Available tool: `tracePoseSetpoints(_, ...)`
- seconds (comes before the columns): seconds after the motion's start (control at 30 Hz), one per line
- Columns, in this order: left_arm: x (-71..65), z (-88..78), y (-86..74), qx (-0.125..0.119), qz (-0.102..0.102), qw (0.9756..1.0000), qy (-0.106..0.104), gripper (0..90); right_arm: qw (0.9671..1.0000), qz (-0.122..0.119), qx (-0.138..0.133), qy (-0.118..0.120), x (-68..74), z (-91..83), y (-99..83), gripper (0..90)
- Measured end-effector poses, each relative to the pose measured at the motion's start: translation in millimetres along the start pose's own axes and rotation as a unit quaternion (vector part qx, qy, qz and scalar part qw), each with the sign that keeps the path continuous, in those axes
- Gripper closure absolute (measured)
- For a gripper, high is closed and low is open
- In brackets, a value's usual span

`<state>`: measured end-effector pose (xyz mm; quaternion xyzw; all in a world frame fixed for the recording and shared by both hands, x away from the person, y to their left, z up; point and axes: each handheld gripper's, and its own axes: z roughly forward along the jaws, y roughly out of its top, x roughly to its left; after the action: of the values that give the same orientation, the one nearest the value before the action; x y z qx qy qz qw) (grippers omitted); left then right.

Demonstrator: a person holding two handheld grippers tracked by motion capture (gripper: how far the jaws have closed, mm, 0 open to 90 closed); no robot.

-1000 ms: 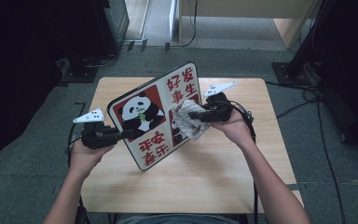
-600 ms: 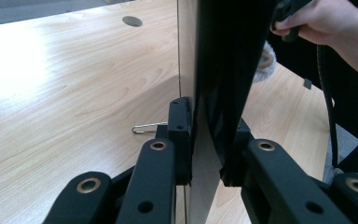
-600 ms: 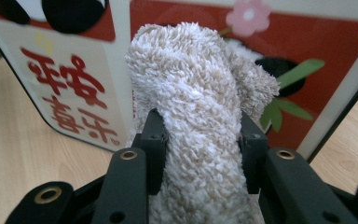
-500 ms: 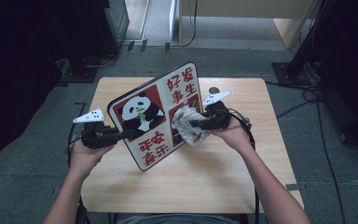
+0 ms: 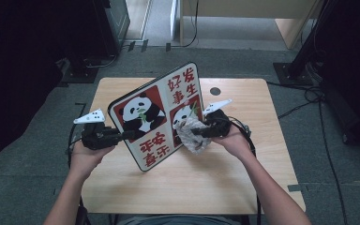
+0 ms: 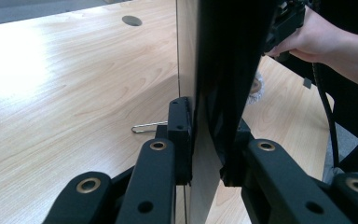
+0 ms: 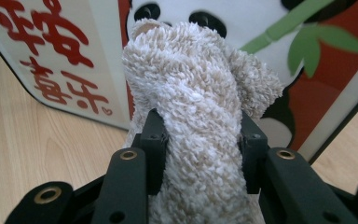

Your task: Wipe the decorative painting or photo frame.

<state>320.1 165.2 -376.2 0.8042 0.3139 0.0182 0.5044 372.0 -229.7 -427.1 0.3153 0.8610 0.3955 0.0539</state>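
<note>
Panda sign board (image 5: 157, 117) stands tilted on the table (image 5: 243, 187), clamped by the left gripper (image 5: 122, 136); right gripper (image 5: 194, 132) pinches a beige towel (image 7: 200, 102). Wiping calls for steady, overlapping strokes.

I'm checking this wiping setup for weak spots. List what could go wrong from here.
1. The left gripper clamps the panda board at one edge alone while it stands tilted on the table; a hard wipe might twist it loose.
2. The right gripper pinches a bunched cloth; rubbing could drag it out of the jaws.
</note>
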Motion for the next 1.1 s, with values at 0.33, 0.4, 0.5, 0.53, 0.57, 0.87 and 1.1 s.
tracePoseSetpoints(0.33,-0.4,-0.1,-0.4,-0.001,-0.001,1.0,-0.001,78.9,0.9999,0.003,0.015,0.005,-0.2,11.9,-16.7,64.2)
tracePoseSetpoints(0.4,-0.1,0.1,-0.5,-0.002,-0.001,1.0,-0.002,78.9,0.9997,0.006,0.024,0.009,0.1,15.0,-18.8,64.1)
tracePoseSetpoints(0.5,-0.1,0.1,-0.5,-0.001,-0.002,1.0,-0.001,78.9,0.9994,0.005,0.03,0.013,0.5,20.2,-22.0,64.2)
tracePoseSetpoints(0.53,-0.4,0.1,-0.5,-0.002,-0.002,1.0,-0.001,78.8,0.9994,0.004,0.031,0.013,0.8,21.1,-23.2,64.2)
tracePoseSetpoints(0.57,-0.7,0.0,-0.7,-0.002,-0.001,1.0,0.0,78.8,0.9995,0.002,0.027,0.014,0.6,22.3,-24.9,64.2)
tracePoseSetpoints(0.87,-1.6,-0.1,-1.2,-0.003,-0.004,1.0,0.003,78.8,0.9992,0.021,0.027,0.021,-0.2,19.5,-25.2,64.3)
tracePoseSetpoints(1.1,-1.6,-0.1,-1.1,-0.002,-0.006,1.0,0.002,78.9,0.9994,0.024,0.013,0.024,4.4,0.8,-9.4,64.7)
